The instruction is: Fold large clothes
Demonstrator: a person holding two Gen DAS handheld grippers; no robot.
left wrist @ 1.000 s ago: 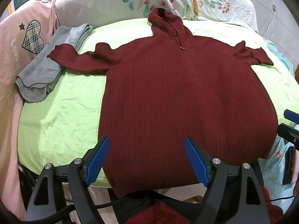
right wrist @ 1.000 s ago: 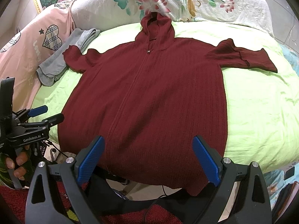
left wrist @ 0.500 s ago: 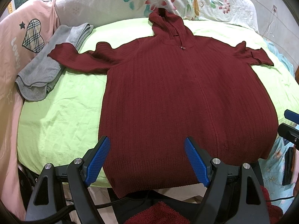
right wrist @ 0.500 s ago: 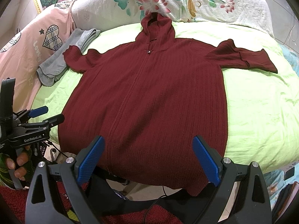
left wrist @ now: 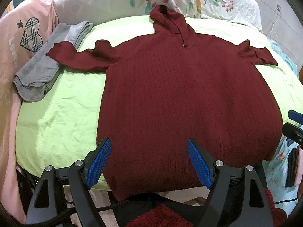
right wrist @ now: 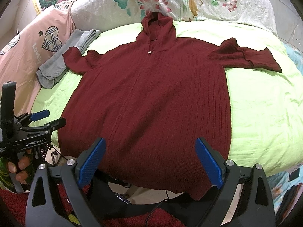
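Through my left wrist camera, my left gripper [left wrist: 149, 160] has its blue pads spread wide, holding nothing, poised above the hem of the dark red hooded sweater [left wrist: 181, 98]. The sweater lies flat on the green sheet [left wrist: 62, 117], sleeves out, its left cuff resting on a folded grey towel [left wrist: 43, 71].

Through my right wrist camera, my right gripper [right wrist: 151, 158] is equally wide apart and empty, over the sweater's [right wrist: 151, 98] hem near its right side. My left gripper [right wrist: 44, 118] shows at the far left, fingers parted, beside the sheet [right wrist: 261, 113].
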